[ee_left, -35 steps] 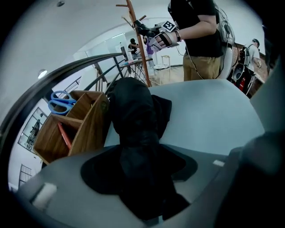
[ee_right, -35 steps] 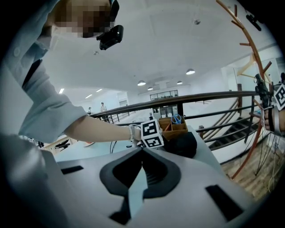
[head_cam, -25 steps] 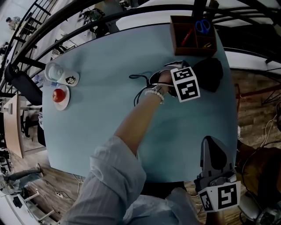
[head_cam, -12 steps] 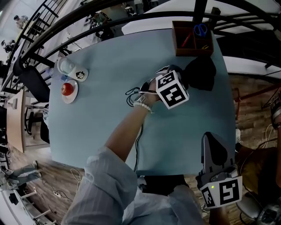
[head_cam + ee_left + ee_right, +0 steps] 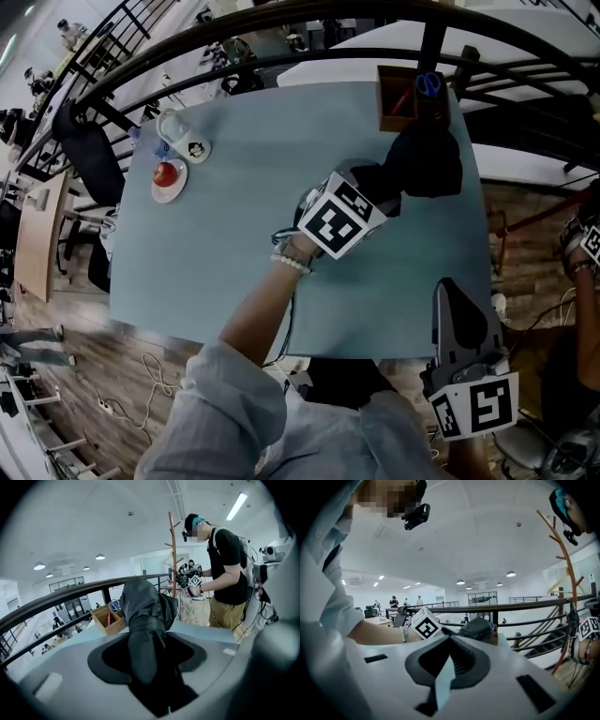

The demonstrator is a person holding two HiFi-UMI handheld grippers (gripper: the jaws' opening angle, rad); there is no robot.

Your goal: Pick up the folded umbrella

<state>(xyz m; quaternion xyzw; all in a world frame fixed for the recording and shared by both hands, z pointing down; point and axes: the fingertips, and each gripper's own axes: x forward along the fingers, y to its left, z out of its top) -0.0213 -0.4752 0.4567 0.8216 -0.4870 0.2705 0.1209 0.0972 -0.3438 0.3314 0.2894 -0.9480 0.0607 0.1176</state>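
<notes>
And the left claw (image 5: 382,185) has it! The black folded fabric umbrella (image 5: 143,616) sits right between its jaws. They have just been closing a touch and now stand wide around the bundle, pads pressed on the cloth. The umbrella's crumpled free end juts out past the tips and tilts upward. A white bead bracelet (image 5: 289,262) shows on the wrist behind the claw's marker cube.

Straight ahead of the tips, just beyond the umbrella, stands an open brown wooden box (image 5: 398,105) with blue-handled scissors (image 5: 429,84) in it, at the far edge of the pale blue table (image 5: 244,141). Well off to the left claw's left sit a white saucer (image 5: 155,192) carrying a round red fruit (image 5: 167,172), a clear glass cup (image 5: 172,125) and a small white disc with a cartoon face (image 5: 196,148).

Over to the right claw (image 5: 457,295): tips drawn together, nothing between them. It hangs at the table's near edge, well apart from the umbrella, which shows ahead of it alongside the left claw's cube. Beyond everything, a dark metal railing (image 5: 281,23) curves round the table.
</notes>
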